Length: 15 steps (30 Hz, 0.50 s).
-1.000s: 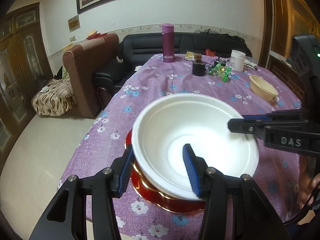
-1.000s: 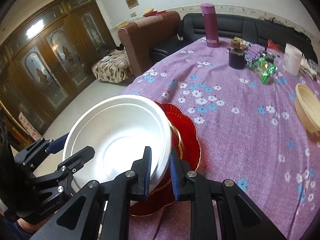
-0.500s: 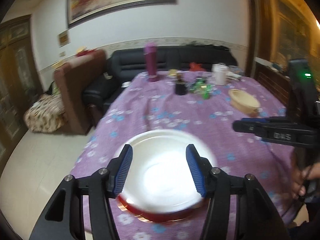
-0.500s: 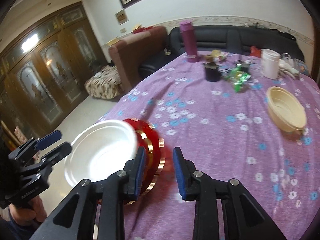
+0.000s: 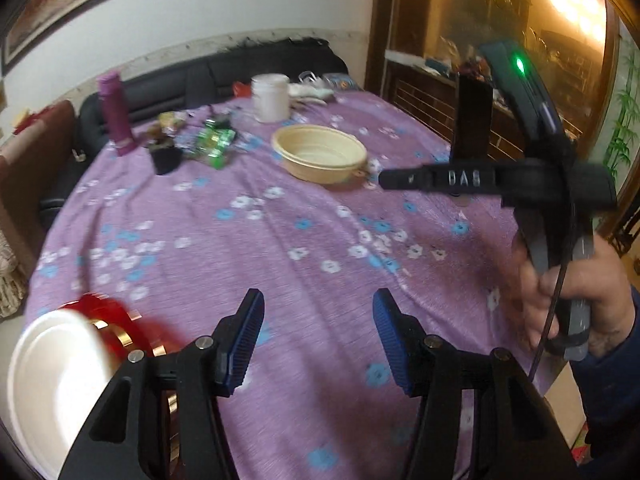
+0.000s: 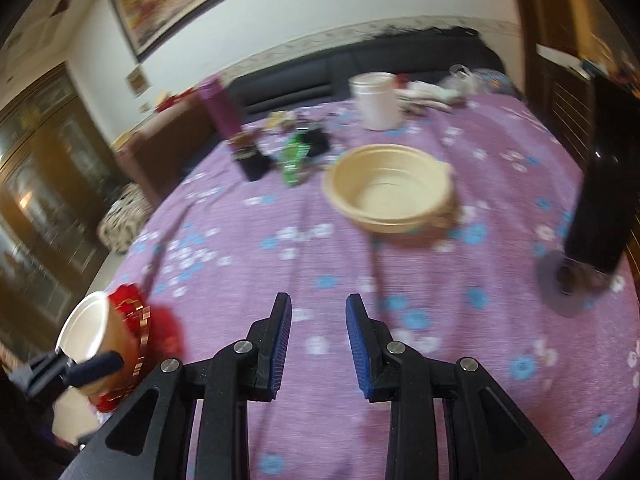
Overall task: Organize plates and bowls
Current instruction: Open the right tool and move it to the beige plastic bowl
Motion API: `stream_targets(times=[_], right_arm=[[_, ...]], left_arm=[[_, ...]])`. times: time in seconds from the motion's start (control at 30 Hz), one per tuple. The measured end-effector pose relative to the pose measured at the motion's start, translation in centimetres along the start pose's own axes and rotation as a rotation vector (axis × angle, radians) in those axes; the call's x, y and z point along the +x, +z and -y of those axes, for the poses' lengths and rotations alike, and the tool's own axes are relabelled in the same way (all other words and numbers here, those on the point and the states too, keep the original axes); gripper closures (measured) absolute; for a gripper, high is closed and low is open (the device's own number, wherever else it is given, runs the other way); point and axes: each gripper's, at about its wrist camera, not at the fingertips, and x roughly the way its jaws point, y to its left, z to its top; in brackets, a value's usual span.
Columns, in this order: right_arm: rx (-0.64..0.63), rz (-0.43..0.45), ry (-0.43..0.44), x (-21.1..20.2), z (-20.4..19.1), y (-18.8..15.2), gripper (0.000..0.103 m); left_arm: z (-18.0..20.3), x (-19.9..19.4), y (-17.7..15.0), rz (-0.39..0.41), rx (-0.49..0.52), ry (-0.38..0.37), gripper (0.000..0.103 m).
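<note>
A white bowl sits on a red, gold-rimmed plate at the table's near left edge; both show in the right wrist view, the bowl and the plate. A beige bowl stands far across the purple flowered cloth, also in the right wrist view. My left gripper is open and empty above the cloth, right of the white bowl. My right gripper is open and empty, pointing toward the beige bowl. It also shows in the left wrist view.
At the far side stand a magenta bottle, a white jar, a small dark cup and green packets. A tall black object on a round base stands at the right. A black sofa lies behind the table.
Both grippers have let go of the white bowl, leaving it on the red plate, opened, and swung right toward the beige bowl. The right gripper has opened wider.
</note>
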Motion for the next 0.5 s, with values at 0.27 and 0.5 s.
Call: stream_targets(times=[0.27, 0.5], right_arm=[[0.166, -0.047, -0.08, 3.9, 8.2, 4.8, 0.073], [0.193, -0.084, -0.142, 9.4, 11.0, 8.5, 0.073]], left_arm=[[-0.8, 5.8, 2.8, -0.042, -0.078, 0.049, 0.048], [-1.1, 7.2, 2.5, -0.061, -0.093, 0.04, 0.048]])
